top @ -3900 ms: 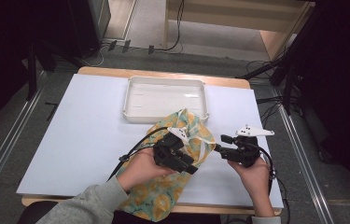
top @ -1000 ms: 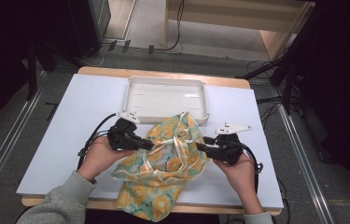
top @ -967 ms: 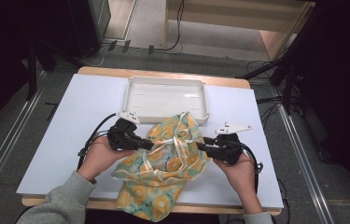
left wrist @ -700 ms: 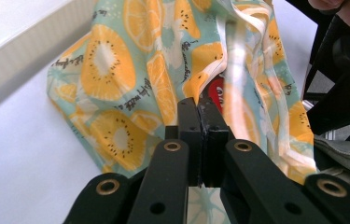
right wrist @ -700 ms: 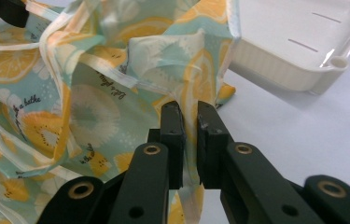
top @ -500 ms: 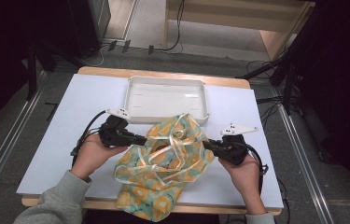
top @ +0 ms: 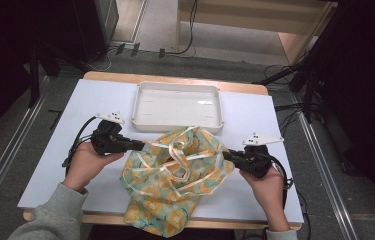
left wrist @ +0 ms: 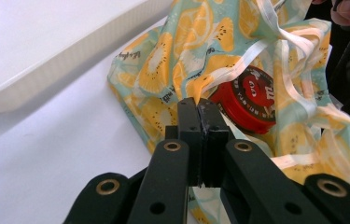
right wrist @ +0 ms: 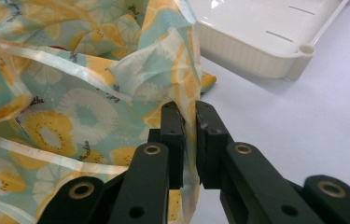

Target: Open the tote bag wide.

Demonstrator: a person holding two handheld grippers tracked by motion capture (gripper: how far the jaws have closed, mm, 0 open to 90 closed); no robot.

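Stretching the mouth of a drawstring bag (top: 177, 175) between both tools is the work we judge to be in hand. We note the left tool (top: 137, 145) pressed together on the bag's left rim and the right tool (top: 226, 155) pinching a fold of cloth on the right rim; in the right gripper view the fabric runs down between that tool's jaws, which have just been closing on it. The bag lies mid-tabletop (top: 65, 150), between the two tools, its lower end hanging over the near edge. The opening's long axis runs left to right, along the line joining the tools, so any widening pull goes outward on that axis. Both hands sit about equally near their own rim.

Materials: thin, limp printed cloth, teal with yellow citrus slices, laced with pale flat ribbon (top: 180, 152). In the left gripper view a round red tin (left wrist: 249, 100) with a printed lid sits inside. Just beyond the bag stands a white, rigid, shallow tray (top: 177, 120) with ribbed walls.
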